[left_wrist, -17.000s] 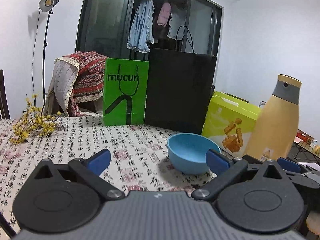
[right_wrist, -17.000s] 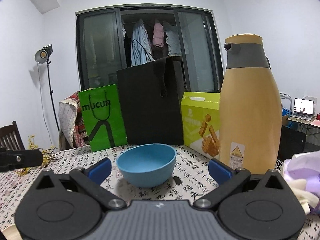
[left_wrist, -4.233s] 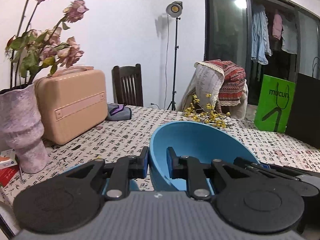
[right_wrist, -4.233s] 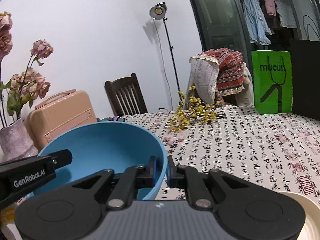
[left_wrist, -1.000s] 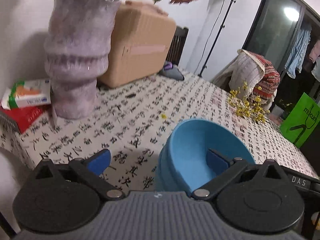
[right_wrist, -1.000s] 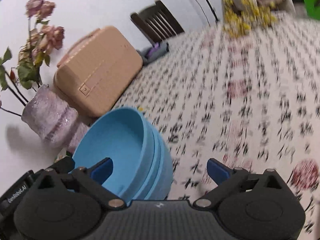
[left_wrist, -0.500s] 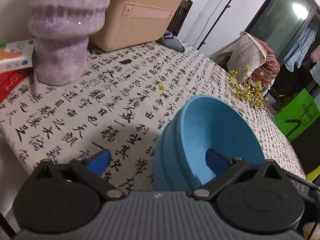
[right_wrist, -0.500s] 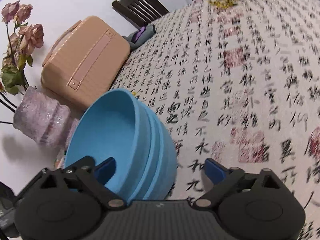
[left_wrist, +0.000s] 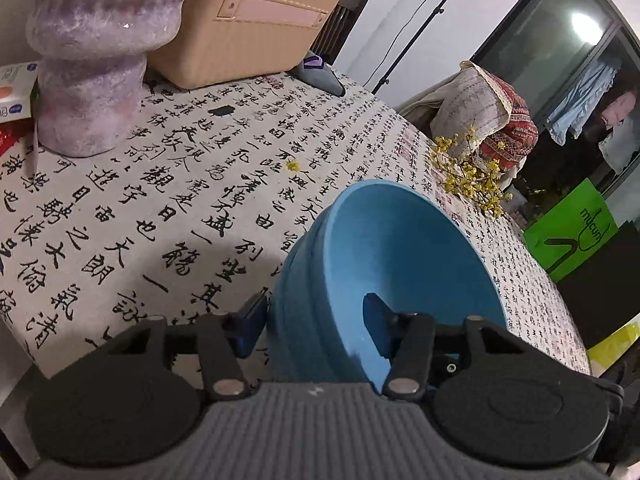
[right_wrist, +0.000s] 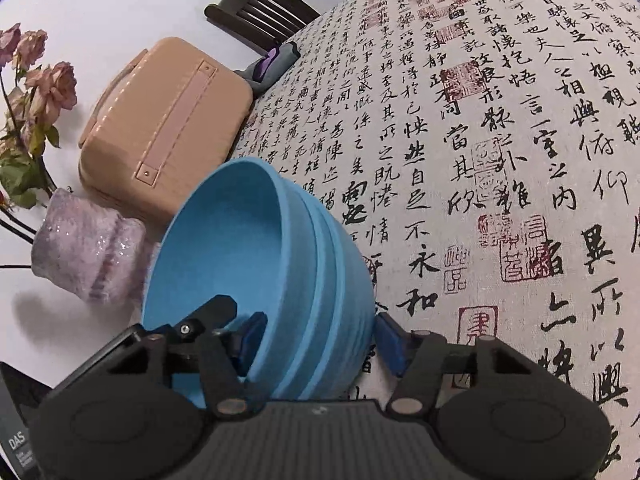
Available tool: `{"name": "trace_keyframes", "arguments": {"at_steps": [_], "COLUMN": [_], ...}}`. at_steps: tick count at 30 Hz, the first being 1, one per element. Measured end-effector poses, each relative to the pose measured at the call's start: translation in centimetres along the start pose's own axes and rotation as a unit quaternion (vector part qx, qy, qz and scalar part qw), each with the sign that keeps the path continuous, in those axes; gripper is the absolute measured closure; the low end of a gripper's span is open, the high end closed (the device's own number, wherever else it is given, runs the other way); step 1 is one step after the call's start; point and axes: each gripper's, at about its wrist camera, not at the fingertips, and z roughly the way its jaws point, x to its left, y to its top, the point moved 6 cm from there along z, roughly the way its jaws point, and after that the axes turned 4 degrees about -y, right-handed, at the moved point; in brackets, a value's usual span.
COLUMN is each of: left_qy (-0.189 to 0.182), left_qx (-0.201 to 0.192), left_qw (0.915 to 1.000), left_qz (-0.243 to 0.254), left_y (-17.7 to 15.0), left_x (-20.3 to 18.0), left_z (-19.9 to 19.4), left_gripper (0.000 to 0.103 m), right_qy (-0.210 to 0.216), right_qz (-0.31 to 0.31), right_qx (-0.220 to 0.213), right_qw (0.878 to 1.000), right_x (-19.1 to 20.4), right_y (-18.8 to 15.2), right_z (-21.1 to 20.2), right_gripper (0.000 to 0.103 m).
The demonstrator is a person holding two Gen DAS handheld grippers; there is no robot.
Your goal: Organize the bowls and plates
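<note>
A lived-in home. Laundry (left_wrist: pixel 580 100) hangs behind a glass door (left_wrist: pixel 560 40). A vase (left_wrist: pixel 92 60), a case (left_wrist: pixel 256 20) and a chair (right_wrist: pixel 260 12) surround the cloth-covered desk (left_wrist: pixel 160 200).

Both grippers tilted downward, jaws straddling a rim

The left gripper (left_wrist: pixel 314 322) points down at a slant — one blue pad (left_wrist: pixel 252 316) outside the wall of the stacked blue bowls (left_wrist: pixel 400 248), the other inside the hollow. Its jaws have just been closing, and the pads sit at or just off the wall; contact cannot be told. The right gripper (right_wrist: pixel 320 338) is angled down likewise, one pad inside, one outside at the opposite side — jaws also just closing, the outer pad at or just off the wall.
</note>
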Motion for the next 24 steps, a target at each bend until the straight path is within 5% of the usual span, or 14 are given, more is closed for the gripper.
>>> {"name": "trace_keyframes", "arguments": {"at_steps": [24], "left_qy": [0.021], "left_qx": [-0.006], "left_qw": [0.9998], "left_qz": [0.005], "left_y": [-0.9], "left_x": [-1.5], "left_z": [-0.2], "left_gripper": [0.049], "right_qy": [-0.003], "right_qz": [-0.003], "right_qx": [0.004], "right_qw": [1.000], "right_x": [-1.0], "right_y": [-0.5], "right_z": [-2.2], "right_gripper": [0.049]}}
